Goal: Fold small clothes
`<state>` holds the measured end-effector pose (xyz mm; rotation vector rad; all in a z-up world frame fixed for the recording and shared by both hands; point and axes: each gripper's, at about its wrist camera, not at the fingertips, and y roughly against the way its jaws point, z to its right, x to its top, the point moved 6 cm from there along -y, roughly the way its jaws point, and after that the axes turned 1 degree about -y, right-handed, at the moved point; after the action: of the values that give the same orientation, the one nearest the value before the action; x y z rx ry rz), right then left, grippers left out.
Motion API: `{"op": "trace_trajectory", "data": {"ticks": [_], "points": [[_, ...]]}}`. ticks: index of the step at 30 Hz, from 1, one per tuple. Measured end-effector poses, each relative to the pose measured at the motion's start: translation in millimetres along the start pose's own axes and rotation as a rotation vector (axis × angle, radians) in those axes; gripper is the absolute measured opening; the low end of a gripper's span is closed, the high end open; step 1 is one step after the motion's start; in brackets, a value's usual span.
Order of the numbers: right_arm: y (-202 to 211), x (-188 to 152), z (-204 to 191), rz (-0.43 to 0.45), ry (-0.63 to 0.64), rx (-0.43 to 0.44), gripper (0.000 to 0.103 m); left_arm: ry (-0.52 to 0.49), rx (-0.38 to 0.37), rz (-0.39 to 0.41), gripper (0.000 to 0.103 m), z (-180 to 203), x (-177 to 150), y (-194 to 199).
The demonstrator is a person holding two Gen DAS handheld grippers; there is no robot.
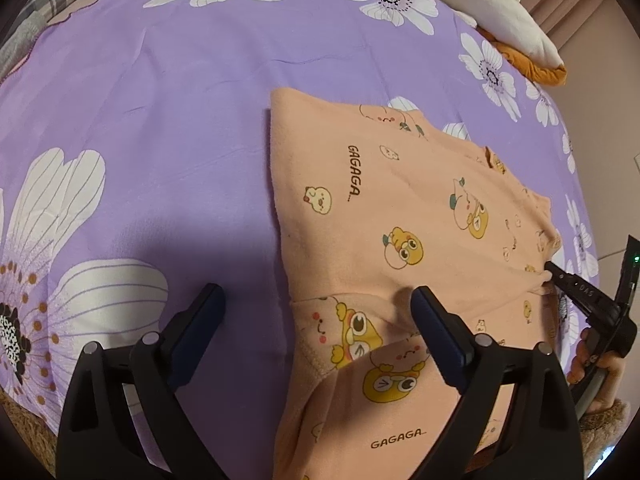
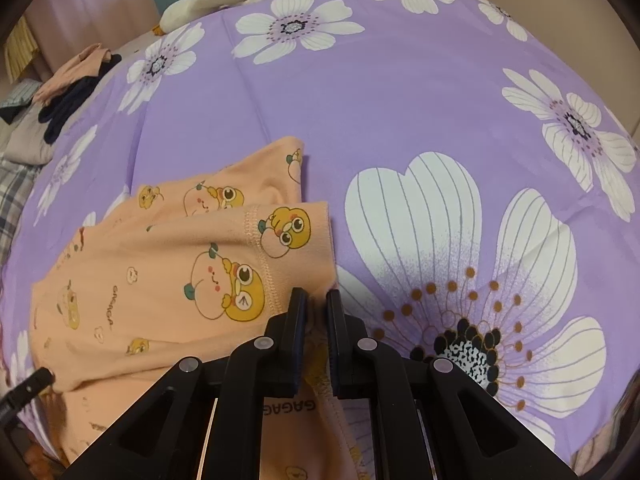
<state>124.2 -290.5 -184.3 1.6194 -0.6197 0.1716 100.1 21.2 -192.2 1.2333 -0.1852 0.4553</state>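
Right gripper (image 2: 317, 308) is clamped on a hem corner of the peach garment (image 2: 160, 280); left gripper (image 1: 318, 312) is spread wide, nothing held. Garment lies partly folded on the purple floral bedspread (image 1: 160, 120). One fold judged done; further folds and release remain.

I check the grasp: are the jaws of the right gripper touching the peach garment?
Touching. In the right wrist view, the right gripper has its jaws closed on a pinched edge of the peach garment, with the fabric squeezed between them.
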Motion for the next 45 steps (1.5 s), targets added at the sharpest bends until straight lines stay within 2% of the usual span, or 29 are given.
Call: {"op": "trace_trajectory", "data": {"ticks": [28, 38, 40, 41, 42, 44, 45], "points": [[-4.6, 4.9, -9.6, -0.006, 0.055, -0.127, 0.007, 0.071, -0.181, 0.041, 0.097, -14.5, -0.8, 13.9], [-3.6, 3.9, -10.6, 0.019, 0.076, -0.139, 0.007, 0.059, -0.159, 0.055, 0.095, -10.3, -8.6, 23.3], [-2.5, 2.3, -9.3, 0.036, 0.081, -0.157, 0.013, 0.072, -0.156, 0.057, 0.094, -10.6, -11.7, 27.1], [-1.6, 2.3, -8.2, 0.043, 0.081, -0.177, 0.027, 0.075, -0.151, 0.06, 0.094, -10.4, -13.5, 29.4], [0.2, 2.0, -2.7, 0.057, 0.075, -0.221, 0.045, 0.075, -0.148, 0.065, 0.094, -10.0, -15.3, 31.7], [2.4, 1.0, 5.2, 0.07, 0.049, -0.229, 0.059, 0.07, -0.137, 0.077, 0.094, -8.9, -20.8, 37.2], [2.6, -0.2, 9.9, 0.067, 0.018, -0.187, 0.059, 0.068, -0.128, 0.081, 0.094, -8.3, -23.5, 39.8]]}}
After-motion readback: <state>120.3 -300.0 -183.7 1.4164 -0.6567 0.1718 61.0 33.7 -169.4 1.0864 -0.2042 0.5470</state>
